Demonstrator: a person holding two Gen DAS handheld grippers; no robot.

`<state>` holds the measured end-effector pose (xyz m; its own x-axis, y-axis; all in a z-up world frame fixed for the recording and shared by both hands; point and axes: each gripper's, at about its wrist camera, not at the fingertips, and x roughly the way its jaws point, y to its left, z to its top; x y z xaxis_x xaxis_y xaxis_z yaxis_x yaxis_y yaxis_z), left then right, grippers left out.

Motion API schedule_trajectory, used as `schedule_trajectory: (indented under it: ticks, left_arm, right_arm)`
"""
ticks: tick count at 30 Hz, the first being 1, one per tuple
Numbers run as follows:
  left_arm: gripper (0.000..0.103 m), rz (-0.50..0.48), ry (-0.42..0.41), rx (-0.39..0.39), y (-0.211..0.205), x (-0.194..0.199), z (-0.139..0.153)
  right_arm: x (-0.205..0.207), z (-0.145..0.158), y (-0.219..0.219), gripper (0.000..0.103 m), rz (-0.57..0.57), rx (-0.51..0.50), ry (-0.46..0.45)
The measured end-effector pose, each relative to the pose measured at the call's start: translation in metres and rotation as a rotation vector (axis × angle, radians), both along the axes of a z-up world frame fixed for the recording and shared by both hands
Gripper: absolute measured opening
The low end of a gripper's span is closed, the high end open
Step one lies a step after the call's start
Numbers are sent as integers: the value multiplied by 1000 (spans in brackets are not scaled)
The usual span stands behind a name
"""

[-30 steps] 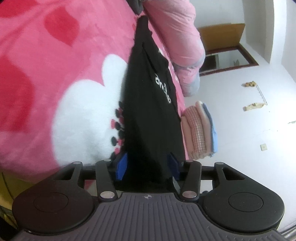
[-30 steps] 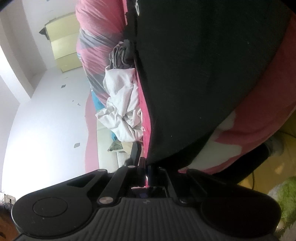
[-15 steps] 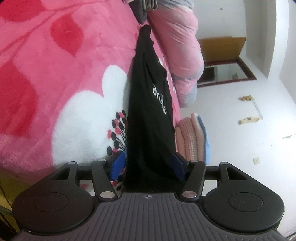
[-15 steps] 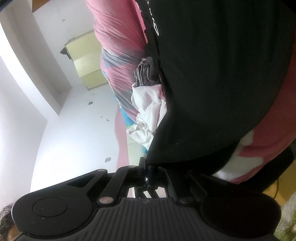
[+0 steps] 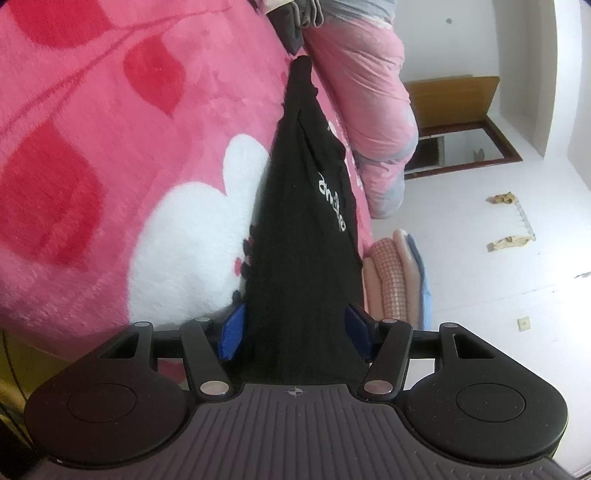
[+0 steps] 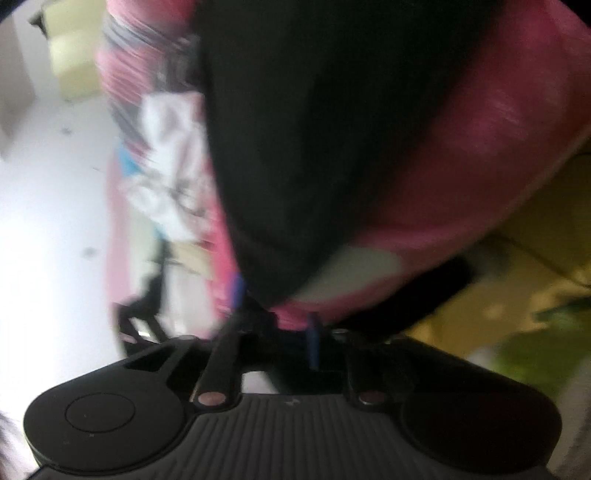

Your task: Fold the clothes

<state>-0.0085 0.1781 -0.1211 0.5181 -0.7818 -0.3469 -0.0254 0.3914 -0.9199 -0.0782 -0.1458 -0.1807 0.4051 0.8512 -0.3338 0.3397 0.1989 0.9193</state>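
A black T-shirt with white lettering lies stretched out on a pink flowered blanket. Its near end runs between the blue pads of my left gripper, which stand apart from the cloth, so that gripper is open. The right wrist view is blurred by motion. There the same shirt fills the upper middle. Its near corner reaches down to my right gripper, whose jaws are opening; the blue pads stand apart and do not press on the cloth.
A folded stack of pink checked and blue clothes sits at the blanket's edge beside the shirt. A rolled pink quilt and a grey garment lie beyond. A crumpled white garment lies left of the shirt.
The left jaws have spread wider around the shirt's end. The right gripper, earlier shut on the shirt's edge, now has its jaws apart, and its view has swung and blurred.
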Motion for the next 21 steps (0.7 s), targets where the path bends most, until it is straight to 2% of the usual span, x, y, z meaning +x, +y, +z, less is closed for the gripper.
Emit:
schedule_trajectory:
  ticks: [5,9,11,13,14,21]
  left_arm:
    - [57,-19,-25,48,-5,-2,3]
    - [29,-20,-55,170,-14,-8,10]
    - [11,-17,-49,197,-15,-9,11]
    - [5,-10,-41,187,-14,-10,13]
    - [4,-3,-39,175,-12,-10,15]
    - [2,30,-12,15,-1,-12,26]
  right_arm:
    - [-3,1,-8,32,-51,29,-20]
    - [3,7,-13,37,-125,64,-58]
    - [4,5,-15,39,-147,84,-59]
    - [5,2,-15,43,-169,103,-56]
    - [6,1,-15,51,-179,116,-60]
    - [13,-10,1,58,-201,270,-41]
